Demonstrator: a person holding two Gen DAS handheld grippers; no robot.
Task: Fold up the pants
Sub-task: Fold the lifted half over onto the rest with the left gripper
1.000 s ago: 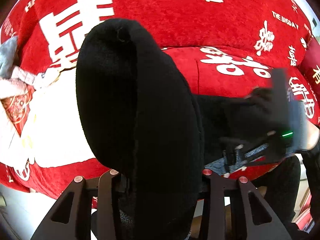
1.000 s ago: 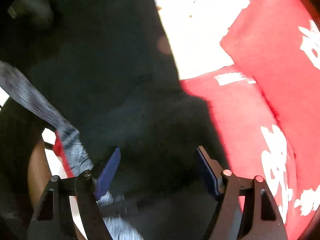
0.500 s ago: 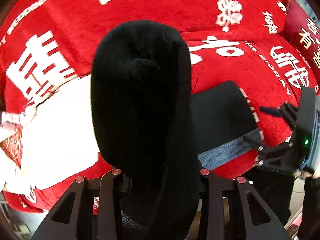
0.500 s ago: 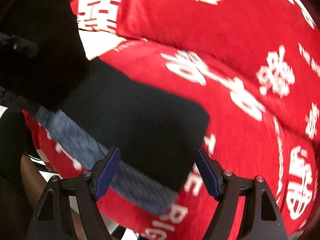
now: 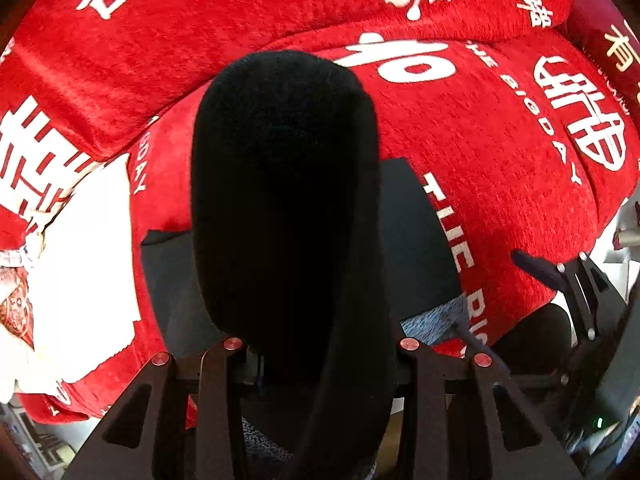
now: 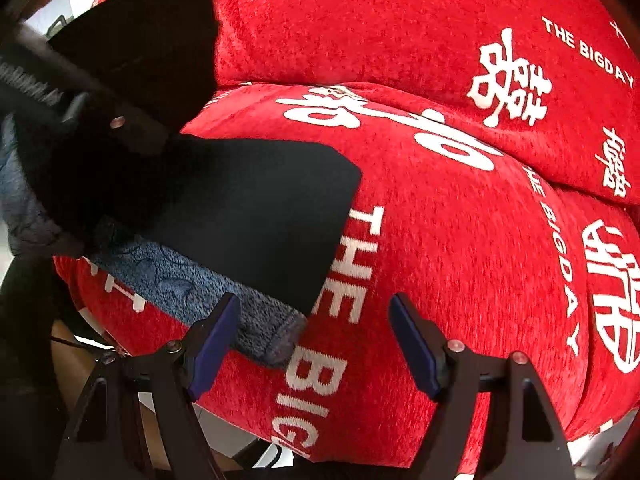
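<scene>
The black pants (image 6: 256, 208) lie partly folded on a red sofa seat, their grey fleece lining (image 6: 200, 292) showing along the front edge. My left gripper (image 5: 316, 360) is shut on a thick fold of the black pants (image 5: 284, 200), which stands up and fills the middle of the left wrist view. The flat part of the pants (image 5: 416, 240) lies behind it. My right gripper (image 6: 316, 332) is open and empty, just in front of the pants' right corner. It shows at the right of the left wrist view (image 5: 536, 268).
The red sofa (image 6: 460, 220) has white lettering and a back cushion (image 6: 400, 20) behind the seat. A white printed patch (image 5: 84, 260) of the cover lies left of the pants. The seat's front edge (image 6: 352, 440) drops to the floor just below my right gripper.
My right gripper has let go of the pants and pulled back from them toward the front right. My left gripper has kept its hold and swung right, over the flat part.
</scene>
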